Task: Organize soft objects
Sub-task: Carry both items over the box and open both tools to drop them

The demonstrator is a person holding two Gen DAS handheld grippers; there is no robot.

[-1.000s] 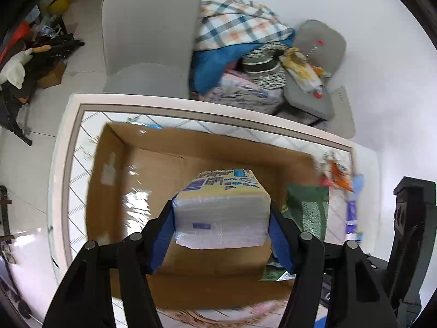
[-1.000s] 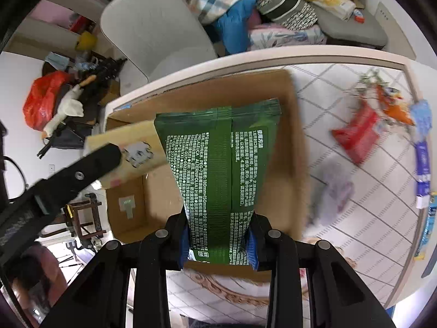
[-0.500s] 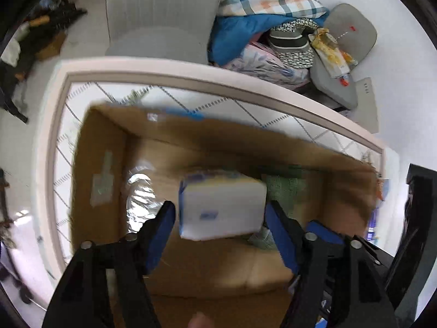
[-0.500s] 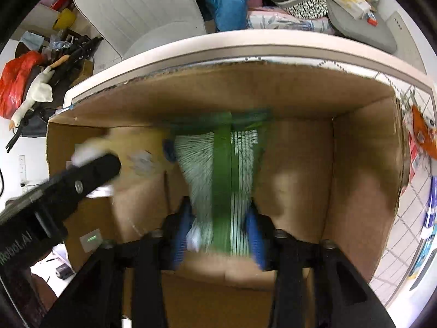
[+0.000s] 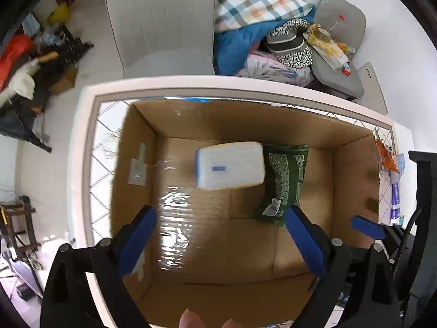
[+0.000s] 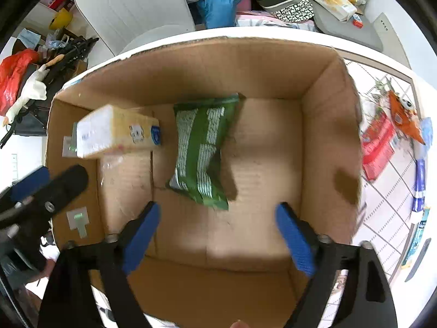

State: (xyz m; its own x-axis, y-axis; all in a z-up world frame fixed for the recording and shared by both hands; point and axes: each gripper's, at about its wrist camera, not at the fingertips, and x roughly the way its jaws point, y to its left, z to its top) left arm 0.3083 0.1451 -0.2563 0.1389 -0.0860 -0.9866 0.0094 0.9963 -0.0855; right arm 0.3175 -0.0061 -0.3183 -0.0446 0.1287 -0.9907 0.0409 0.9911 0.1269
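Note:
An open cardboard box (image 5: 352, 180) (image 6: 322, 125) stands on the tiled table. Inside it are a white and yellow tissue pack (image 5: 230, 165) (image 6: 114, 132) and a green packet (image 5: 284, 180) (image 6: 202, 150), side by side. My left gripper (image 5: 220, 216) hangs over the box, its jaws opening wide, nothing between them; the tissue pack is free beyond its fingertips. My right gripper (image 6: 217, 213) is also over the box with jaws opening, empty, the green packet lying loose just past its fingertips. The left gripper's fingers (image 6: 68, 180) show at the left edge of the right wrist view.
Red and orange snack packets (image 6: 379, 142) and blue wrappers (image 6: 419, 186) lie on the table right of the box. Behind the table stand a grey chair (image 5: 164, 27) and a pile of bedding and cushions (image 5: 259, 22). Clutter sits on the floor at the left.
Both grippers sank toward the box and opened. The tissue pack left the left jaws and the green packet left the right jaws; both now lie in the box.

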